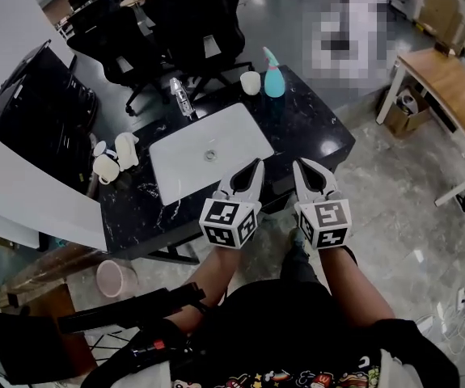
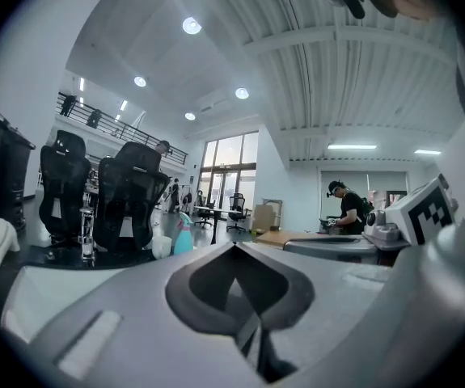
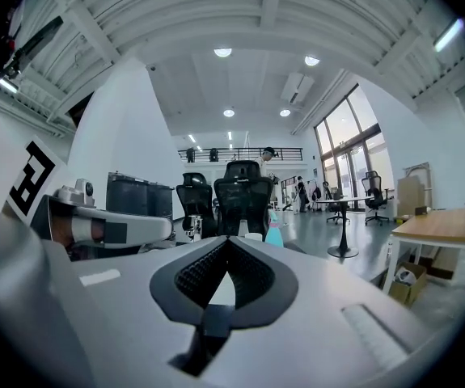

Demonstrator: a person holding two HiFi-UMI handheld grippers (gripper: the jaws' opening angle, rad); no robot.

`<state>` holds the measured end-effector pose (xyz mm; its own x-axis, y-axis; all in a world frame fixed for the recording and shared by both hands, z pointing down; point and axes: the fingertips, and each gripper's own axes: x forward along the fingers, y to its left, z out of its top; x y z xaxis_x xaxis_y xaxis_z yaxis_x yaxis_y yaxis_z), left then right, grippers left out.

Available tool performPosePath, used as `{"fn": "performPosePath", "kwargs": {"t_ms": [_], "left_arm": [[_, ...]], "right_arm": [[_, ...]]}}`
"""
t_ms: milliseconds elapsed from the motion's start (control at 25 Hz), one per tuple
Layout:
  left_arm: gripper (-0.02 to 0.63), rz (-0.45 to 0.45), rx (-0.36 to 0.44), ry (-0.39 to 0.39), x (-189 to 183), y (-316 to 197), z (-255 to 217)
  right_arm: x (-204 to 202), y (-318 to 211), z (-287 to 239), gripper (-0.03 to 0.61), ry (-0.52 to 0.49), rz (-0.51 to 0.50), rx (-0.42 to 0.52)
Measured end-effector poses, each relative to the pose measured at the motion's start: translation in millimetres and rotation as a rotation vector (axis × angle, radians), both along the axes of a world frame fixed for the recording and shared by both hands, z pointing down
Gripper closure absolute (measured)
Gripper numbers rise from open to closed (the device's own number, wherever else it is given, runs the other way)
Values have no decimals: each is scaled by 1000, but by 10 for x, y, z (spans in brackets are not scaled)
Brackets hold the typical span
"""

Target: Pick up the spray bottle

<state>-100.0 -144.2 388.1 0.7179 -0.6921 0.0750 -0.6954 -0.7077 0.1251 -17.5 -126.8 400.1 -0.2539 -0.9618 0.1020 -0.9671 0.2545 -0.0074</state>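
The teal spray bottle point(image 1: 274, 78) stands upright at the far edge of the black marble table point(image 1: 313, 132), next to a white cup point(image 1: 251, 82). It shows small in the left gripper view point(image 2: 183, 237) and in the right gripper view point(image 3: 275, 233). My left gripper point(image 1: 257, 165) hovers over the near edge of the white mat point(image 1: 208, 152), jaws shut and empty. Beside it my right gripper point(image 1: 298, 166) is also shut on nothing. Both point toward the bottle, well short of it. Each camera shows its own closed jaws, left gripper point(image 2: 234, 246) and right gripper point(image 3: 228, 239).
A clear bottle point(image 1: 181, 95) stands behind the mat. Two white pieces point(image 1: 115, 158) sit at the table's left end. Black office chairs point(image 1: 175, 31) crowd the far side. A wooden desk point(image 1: 446, 87) is to the right and a pink bin point(image 1: 116, 278) below left.
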Motion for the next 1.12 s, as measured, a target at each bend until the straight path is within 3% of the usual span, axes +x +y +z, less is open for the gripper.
{"fn": "performPosePath", "kwargs": {"t_ms": [240,600,880,1120], "left_arm": [[614,-32,9,-45,443,-1035,-75],[614,-122,-21,-52,932,-2299,-30],[614,-178,-58,-48,1052,-2838,185],[614,-205,-93,-48,1052,-3069,367]], "right_arm": [[380,-1080,-11,552,-49,-41,3],[740,-2420,30,552,-24,-157,-21],[851,-3076,234,547,-7,-203,-44],[855,-3500,333,503,4,-222,-51]]}}
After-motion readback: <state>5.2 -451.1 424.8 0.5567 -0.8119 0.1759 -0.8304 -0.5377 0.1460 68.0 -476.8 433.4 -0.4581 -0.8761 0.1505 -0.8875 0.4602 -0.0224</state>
